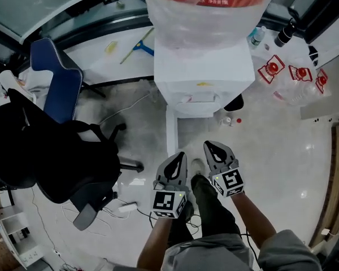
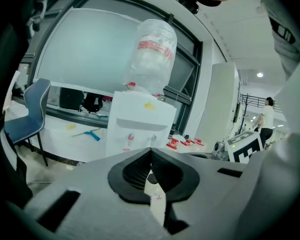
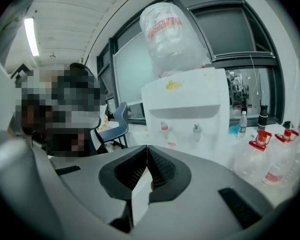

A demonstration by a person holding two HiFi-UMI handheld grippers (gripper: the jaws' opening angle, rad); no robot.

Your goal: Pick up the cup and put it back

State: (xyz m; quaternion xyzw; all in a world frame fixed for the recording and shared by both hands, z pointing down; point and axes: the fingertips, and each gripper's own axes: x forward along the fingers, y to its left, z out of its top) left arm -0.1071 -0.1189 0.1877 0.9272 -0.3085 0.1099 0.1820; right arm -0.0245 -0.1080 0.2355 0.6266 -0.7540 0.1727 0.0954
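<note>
cup: not made out in any view, its place cannot be told. left gripper (image 1: pixel 179 156): jaws closed tip to tip, nothing between them, held low over the floor (image 1: pixel 271 151) before the person's legs, marker cube (image 1: pixel 169 203) at its rear. right gripper (image 1: pixel 213 145): just beside the left, jaws likewise closed and empty, pointing toward the water dispenser (image 1: pixel 203 72). water dispenser: white, upright, two taps on its front, carrying an inverted clear water bottle (image 1: pixel 206 10) with a red label. to its right on the floor, clear empty bottles (image 1: pixel 294 75) with red caps. to the left, a blue chair (image 1: pixel 59 81) and a black office chair (image 1: pixel 56 157). behind the dispenser, on a low white ledge, a blue-headed squeegee (image 1: pixel 137 45).
</note>
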